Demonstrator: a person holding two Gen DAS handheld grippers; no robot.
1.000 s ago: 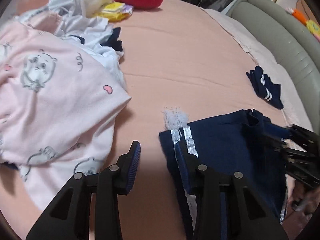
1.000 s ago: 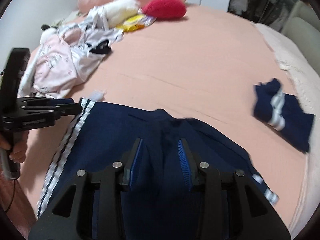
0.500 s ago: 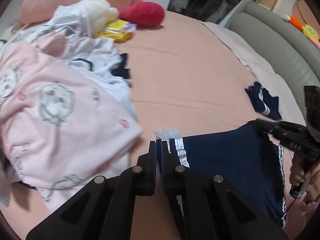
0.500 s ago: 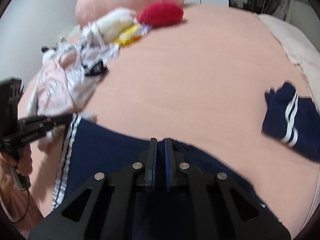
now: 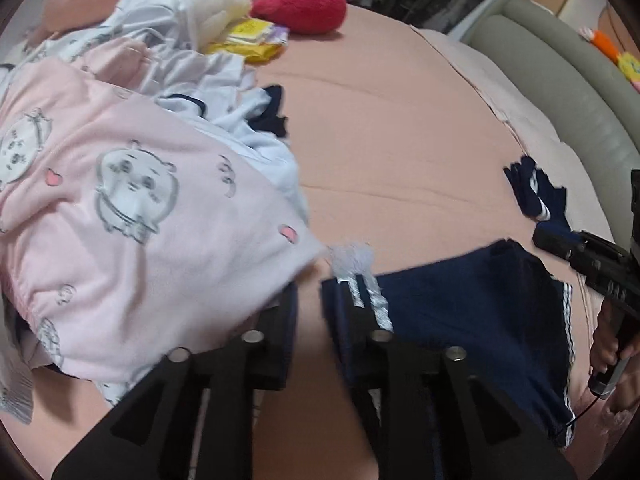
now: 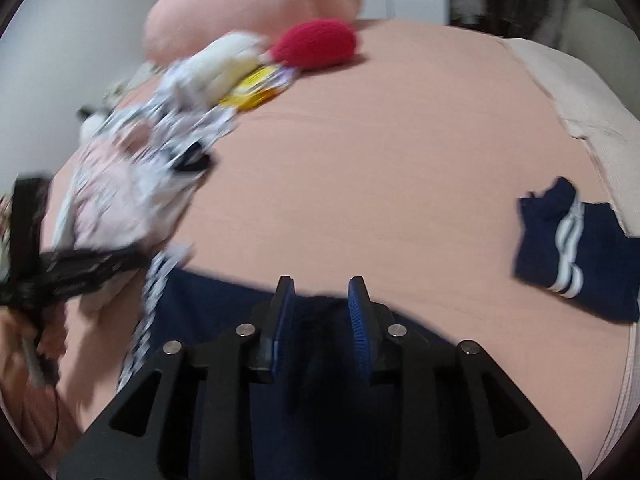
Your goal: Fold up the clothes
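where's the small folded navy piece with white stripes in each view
Left wrist view: the small folded navy piece lies at the right, on the pink bed sheet near the grey headboard.
Right wrist view: the same piece lies at the right edge, on the sheet beyond the gripper.
Shared landmark: the red plush cushion at the far end of the bed.

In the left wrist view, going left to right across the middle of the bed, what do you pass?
Pink printed garment → bare pink bedsheet → small folded navy garment → grey-green headboard.
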